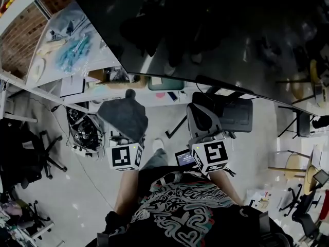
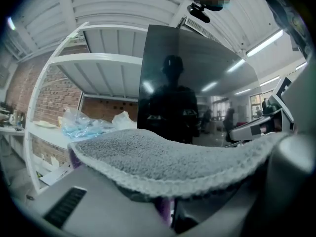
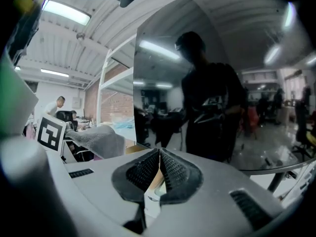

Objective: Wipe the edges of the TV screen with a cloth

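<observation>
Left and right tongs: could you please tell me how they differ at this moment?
The left tongs are shut on a grey cloth; the right tongs hold nothing. The cloth drapes over the left tongs and hides their tips, while the right tongs' ribbed pads show plainly, pressed together. Both face the dark TV screen.

Black shirt [image 1: 180, 215], pale swirl print; right hand-held gripper [image 3: 159, 157] grey, ribbed black pads [image 3: 175, 170] (marker cube [image 1: 211, 156] black-on-white).
</observation>
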### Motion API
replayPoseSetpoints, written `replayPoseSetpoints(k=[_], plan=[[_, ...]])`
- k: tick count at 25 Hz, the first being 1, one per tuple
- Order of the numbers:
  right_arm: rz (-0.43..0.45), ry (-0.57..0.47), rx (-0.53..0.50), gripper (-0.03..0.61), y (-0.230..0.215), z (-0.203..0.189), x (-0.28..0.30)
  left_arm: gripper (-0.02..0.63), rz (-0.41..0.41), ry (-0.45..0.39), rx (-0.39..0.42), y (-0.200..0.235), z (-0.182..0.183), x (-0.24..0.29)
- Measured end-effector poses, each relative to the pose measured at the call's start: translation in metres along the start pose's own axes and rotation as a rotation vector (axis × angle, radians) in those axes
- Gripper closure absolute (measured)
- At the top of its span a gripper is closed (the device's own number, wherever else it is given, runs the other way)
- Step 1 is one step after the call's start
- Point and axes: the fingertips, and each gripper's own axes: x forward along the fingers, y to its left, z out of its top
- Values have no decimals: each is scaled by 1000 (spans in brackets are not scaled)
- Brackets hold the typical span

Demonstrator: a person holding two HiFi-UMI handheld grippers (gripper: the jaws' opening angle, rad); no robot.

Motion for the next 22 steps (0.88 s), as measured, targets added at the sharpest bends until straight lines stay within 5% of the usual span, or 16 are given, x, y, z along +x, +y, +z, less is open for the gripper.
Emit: replayPoseSetpoints(k=[22], plan=[[-80, 70, 19, 548, -7, -8, 69, 582, -78, 111, 23, 46, -39, 75]])
